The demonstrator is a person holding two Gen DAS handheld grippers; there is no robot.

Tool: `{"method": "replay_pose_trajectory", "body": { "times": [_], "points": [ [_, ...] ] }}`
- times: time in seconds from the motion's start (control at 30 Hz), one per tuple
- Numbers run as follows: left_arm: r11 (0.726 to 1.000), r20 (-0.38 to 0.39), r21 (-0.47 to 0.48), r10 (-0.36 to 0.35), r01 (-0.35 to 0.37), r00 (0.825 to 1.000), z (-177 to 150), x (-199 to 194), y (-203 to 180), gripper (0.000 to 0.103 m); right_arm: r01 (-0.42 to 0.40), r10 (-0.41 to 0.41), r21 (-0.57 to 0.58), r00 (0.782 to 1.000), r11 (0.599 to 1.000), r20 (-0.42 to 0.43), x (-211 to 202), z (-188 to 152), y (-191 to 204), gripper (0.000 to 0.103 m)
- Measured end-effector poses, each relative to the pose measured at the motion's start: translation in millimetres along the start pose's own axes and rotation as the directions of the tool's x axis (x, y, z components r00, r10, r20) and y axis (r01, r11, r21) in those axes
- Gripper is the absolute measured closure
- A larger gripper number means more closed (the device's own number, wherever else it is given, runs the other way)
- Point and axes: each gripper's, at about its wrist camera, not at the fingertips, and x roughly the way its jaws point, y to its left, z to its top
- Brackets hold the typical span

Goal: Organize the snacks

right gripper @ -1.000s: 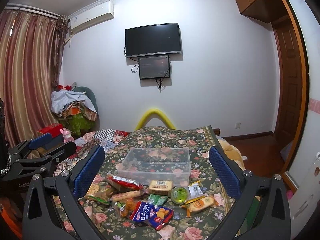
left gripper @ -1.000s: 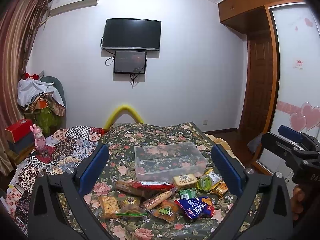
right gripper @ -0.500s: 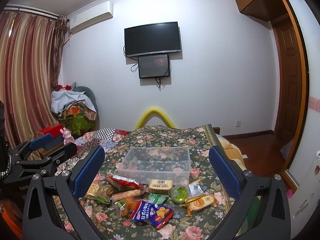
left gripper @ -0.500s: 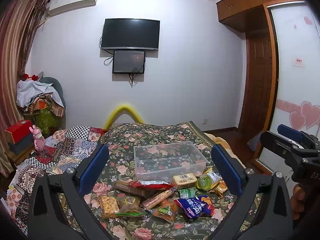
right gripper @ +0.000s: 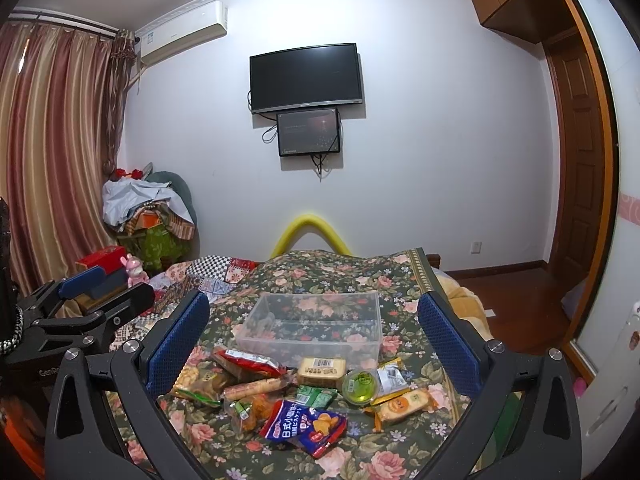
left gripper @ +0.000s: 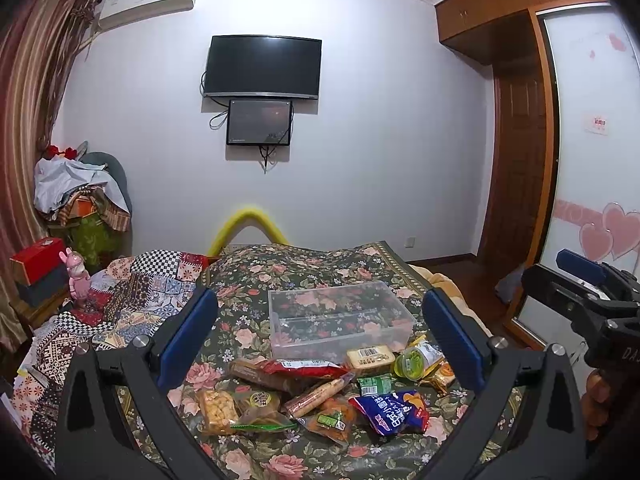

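A clear plastic bin [left gripper: 338, 320] [right gripper: 314, 326] stands empty on the floral bedspread [left gripper: 280, 276]. In front of it lies a pile of snacks: a red packet [left gripper: 304, 369] [right gripper: 250, 362], a yellow barcoded bar [left gripper: 368, 357] [right gripper: 322, 368], a green jelly cup [left gripper: 408, 364] [right gripper: 361, 387], a blue chip bag [left gripper: 390, 410] [right gripper: 306, 426] and a biscuit roll [left gripper: 318, 394]. My left gripper [left gripper: 320, 340] is open and empty, held above the pile. My right gripper [right gripper: 314, 340] is open and empty too. Each gripper shows at the edge of the other's view, the right one [left gripper: 576, 284] and the left one [right gripper: 92, 300].
A patchwork quilt [left gripper: 132, 292] lies left of the floral spread. A pink bunny toy [left gripper: 78, 276] and red box [left gripper: 38, 258] sit at far left. A yellow foam arch [left gripper: 250, 228] stands behind the bed. The bed's right edge drops to a wooden floor [right gripper: 516, 300].
Both grippers have barely moved; the views have shifted very slightly. Nothing was picked up or let go.
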Motion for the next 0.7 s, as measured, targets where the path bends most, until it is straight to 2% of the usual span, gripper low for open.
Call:
{"method": "replay_pose_trajectory", "body": {
  "times": [0.4,0.7],
  "points": [
    [1.0,-0.008,0.002,-0.005,0.005,1.0,-5,6,2,0.0,0.001,-0.001,0.003,0.999,1.0,-0.034,10,-7,-2,0.0],
    [1.0,-0.076,-0.014,-0.001,0.0,0.997,-15,31,21,0.0,0.019,-0.019,-0.001,0.994,1.0,-0.107,30,-19,-9,0.0]
  ]
}}
